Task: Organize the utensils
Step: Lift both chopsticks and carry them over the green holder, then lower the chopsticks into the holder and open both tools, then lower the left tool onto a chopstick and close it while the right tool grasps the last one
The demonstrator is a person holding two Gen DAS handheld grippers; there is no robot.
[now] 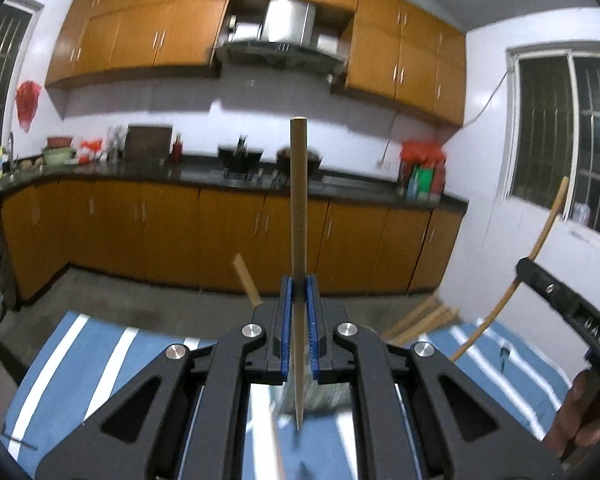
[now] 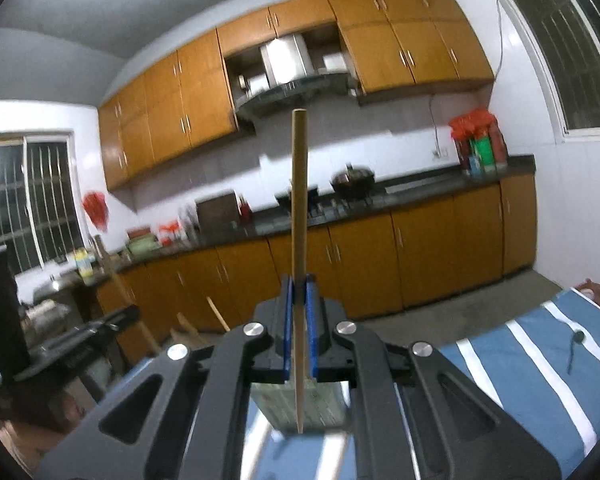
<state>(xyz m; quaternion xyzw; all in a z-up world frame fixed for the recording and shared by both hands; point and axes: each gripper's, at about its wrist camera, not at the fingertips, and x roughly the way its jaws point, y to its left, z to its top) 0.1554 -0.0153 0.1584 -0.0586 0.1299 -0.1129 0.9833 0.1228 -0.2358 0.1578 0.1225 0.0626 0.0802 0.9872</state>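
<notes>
Left gripper point(image 1: 299, 300) clamped on chopstick point(image 1: 299, 200); right gripper point(image 2: 299, 300) clamped on another chopstick point(image 2: 299, 200). Both lifted, neither stowed; loose sticks point(image 1: 420, 320) remain on striped cloth point(image 1: 80, 360).

Two clamped chopsticks point(image 1: 299, 216) point(image 2: 299, 216), one blue striped cloth point(image 1: 100, 352), two woks point(image 1: 298, 158).

Orange cabinets point(image 1: 236, 224) line a dark countertop point(image 1: 204, 178) beneath a range hood point(image 1: 280, 50).
</notes>
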